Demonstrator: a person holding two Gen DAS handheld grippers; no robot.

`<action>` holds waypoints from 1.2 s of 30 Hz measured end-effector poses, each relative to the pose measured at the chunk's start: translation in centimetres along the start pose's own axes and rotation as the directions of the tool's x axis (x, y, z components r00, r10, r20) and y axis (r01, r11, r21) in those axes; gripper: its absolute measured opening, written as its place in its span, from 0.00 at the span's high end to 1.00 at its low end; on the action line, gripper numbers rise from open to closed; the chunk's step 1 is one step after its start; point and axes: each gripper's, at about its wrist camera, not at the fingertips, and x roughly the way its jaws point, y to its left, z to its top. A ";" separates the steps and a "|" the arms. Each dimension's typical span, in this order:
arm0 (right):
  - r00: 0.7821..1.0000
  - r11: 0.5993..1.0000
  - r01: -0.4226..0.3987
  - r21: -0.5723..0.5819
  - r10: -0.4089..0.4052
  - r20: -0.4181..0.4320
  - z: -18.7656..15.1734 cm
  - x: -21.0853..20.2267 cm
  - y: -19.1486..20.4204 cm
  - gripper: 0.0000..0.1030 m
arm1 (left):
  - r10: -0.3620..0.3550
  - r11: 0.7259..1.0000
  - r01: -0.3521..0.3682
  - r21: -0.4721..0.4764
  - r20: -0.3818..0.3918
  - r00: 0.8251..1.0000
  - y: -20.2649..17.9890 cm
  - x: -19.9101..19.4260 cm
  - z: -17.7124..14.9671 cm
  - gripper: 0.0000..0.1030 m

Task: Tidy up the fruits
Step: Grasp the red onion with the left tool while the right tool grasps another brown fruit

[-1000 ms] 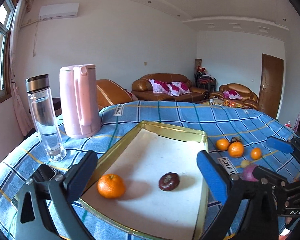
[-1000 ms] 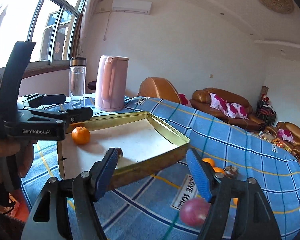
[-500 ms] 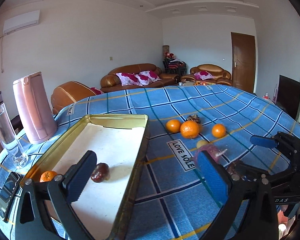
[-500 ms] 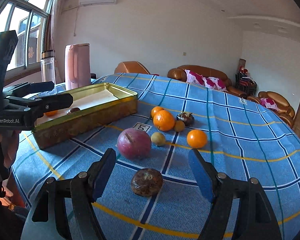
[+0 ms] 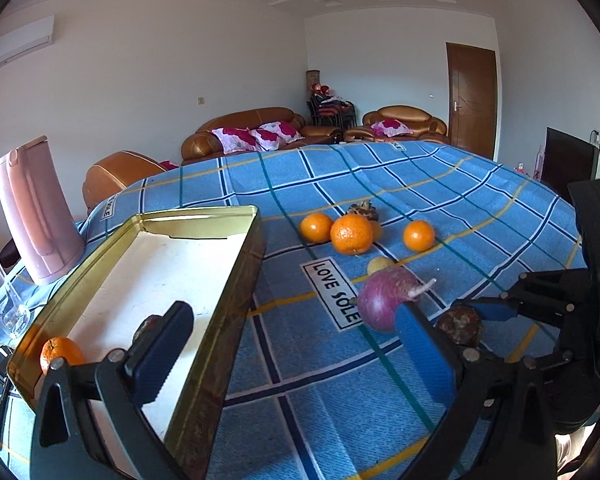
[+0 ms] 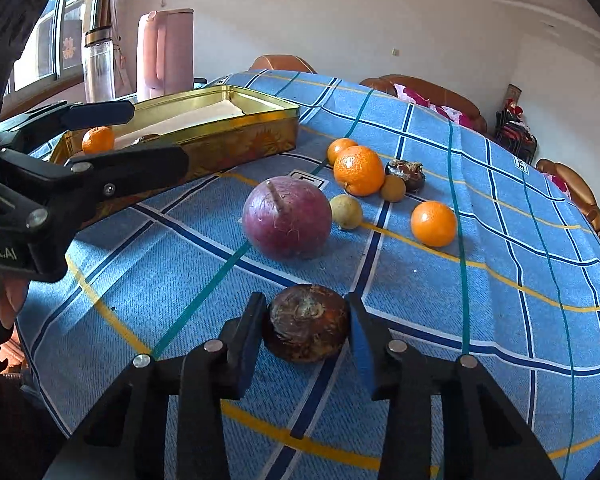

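Note:
My right gripper (image 6: 307,330) is shut on a dark brown round fruit (image 6: 308,322) that rests on the blue checked cloth. The same fruit shows in the left wrist view (image 5: 460,325). Beyond it lie a purple fruit (image 6: 287,218), a small yellow-green fruit (image 6: 346,211), three oranges, the nearest (image 6: 433,224), and another dark fruit (image 6: 407,173). A gold tin tray (image 5: 224,304) holds an orange (image 5: 62,354) and a dark fruit partly hidden behind my left finger. My left gripper (image 5: 296,354) is open and empty, over the tray's right wall.
A pink kettle (image 5: 32,216) and a clear water bottle (image 6: 99,66) stand at the table's far left behind the tray. Brown sofas (image 5: 252,134) stand past the table. The left gripper's body (image 6: 60,176) sits close left of the purple fruit.
My right gripper has moved forward and closed on the dark brown fruit. My left gripper has swung right, off the tray's middle toward its right wall.

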 end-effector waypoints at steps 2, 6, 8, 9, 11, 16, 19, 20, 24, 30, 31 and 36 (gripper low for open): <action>0.999 1.000 -0.001 0.021 0.000 0.036 -0.2 -0.7 -0.3 0.59 | -0.016 1.000 0.016 0.007 -0.005 1.000 -0.5 0.2 0.1 0.00; 0.996 0.996 0.021 0.089 -0.029 0.088 -0.1 -1.8 -1.9 0.59 | -0.040 0.999 0.041 0.023 -0.019 0.999 -1.4 0.8 0.3 0.00; 0.993 0.991 0.047 0.123 -0.060 0.106 0.0 -2.2 -3.0 0.59 | -0.058 0.998 0.059 0.028 -0.027 0.998 -1.9 1.2 0.6 0.00; 0.992 0.989 0.058 0.134 -0.072 0.107 0.1 -2.4 -3.4 0.59 | -0.069 0.997 0.070 0.029 -0.034 0.997 -2.2 1.5 0.7 0.00; 0.991 0.985 0.067 0.157 -0.084 0.108 0.2 -2.4 -4.4 0.59 | -0.092 0.995 0.093 0.027 -0.054 0.994 -2.7 2.2 1.0 0.01; 0.992 0.974 0.047 0.223 -0.072 0.102 -0.2 -2.2 -6.3 0.59 | -0.151 0.987 0.156 0.028 -0.128 0.980 -4.3 4.2 1.5 0.07; 0.993 0.975 0.033 0.220 -0.057 0.103 -0.2 -2.1 -6.4 0.59 | -0.134 0.989 0.142 0.050 -0.145 0.980 -5.0 5.1 1.9 0.09; 0.994 0.976 0.025 0.217 -0.049 0.103 -0.1 -2.1 -6.5 0.59 | -0.131 0.989 0.141 0.053 -0.158 0.979 -5.1 5.6 2.0 0.11; 0.995 0.970 -0.026 0.242 0.002 0.099 -0.2 -1.7 -7.2 0.59 | -0.159 0.985 0.171 0.032 -0.230 0.960 -5.2 7.3 2.0 0.34; 0.995 0.976 0.001 0.216 -0.023 0.099 -0.2 -1.8 -6.5 0.59 | -0.194 0.978 0.206 0.024 -0.244 0.950 -5.2 7.4 1.8 0.48; 0.994 0.976 0.005 0.217 -0.028 0.105 -0.2 -1.9 -6.6 0.59 | -0.192 0.979 0.202 0.019 -0.241 0.951 -5.1 7.3 1.8 0.48; 0.989 0.974 0.010 0.225 -0.042 0.139 -0.5 -2.4 -6.7 0.59 | -0.229 0.973 0.228 -0.028 -0.212 0.950 -4.1 7.0 1.9 0.48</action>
